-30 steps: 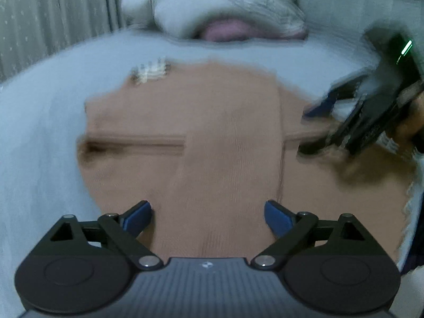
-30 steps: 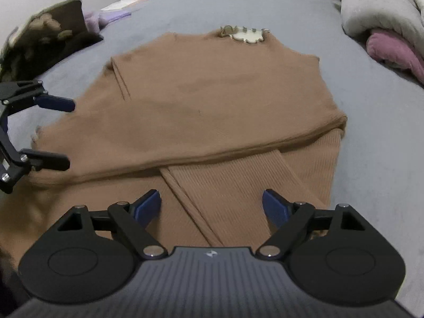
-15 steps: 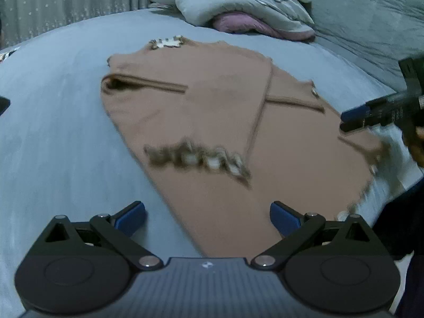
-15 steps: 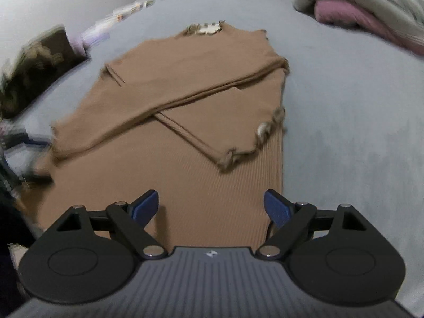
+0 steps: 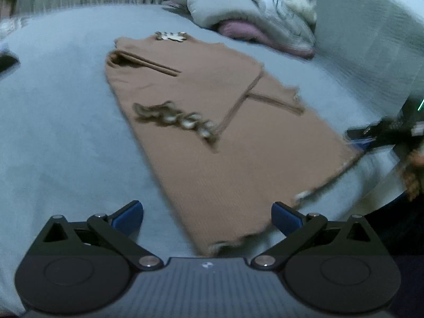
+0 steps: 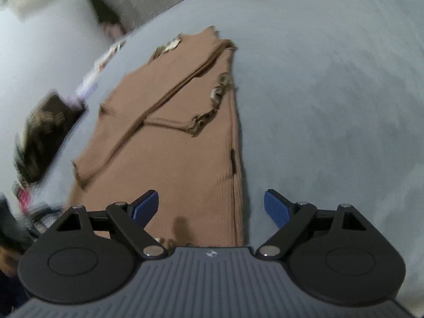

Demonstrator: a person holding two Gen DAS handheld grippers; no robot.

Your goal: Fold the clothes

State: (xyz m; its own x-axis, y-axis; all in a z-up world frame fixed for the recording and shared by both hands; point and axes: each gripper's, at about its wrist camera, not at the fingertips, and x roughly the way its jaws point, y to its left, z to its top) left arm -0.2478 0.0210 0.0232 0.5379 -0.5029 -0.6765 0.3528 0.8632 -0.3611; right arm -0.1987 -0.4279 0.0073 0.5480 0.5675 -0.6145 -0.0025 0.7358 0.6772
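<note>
Both sleeves folded across the brown sweater [image 5: 217, 143] flat on the bed [image 5: 61, 143], left gripper [image 5: 206, 213] and right gripper [image 6: 210, 208] now pulled back to its bottom hem, wide open, empty, ready to fold upward.

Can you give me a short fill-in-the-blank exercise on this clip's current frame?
1. The garment lying flat on the grey bed is ____ in colour.
2. Both of its sleeves lie folded ____ the body.
3. The jaws of the left gripper and of the right gripper are both ____.
4. The pads on the fingertips are ____.

Missing words: brown; across; open; blue
</note>
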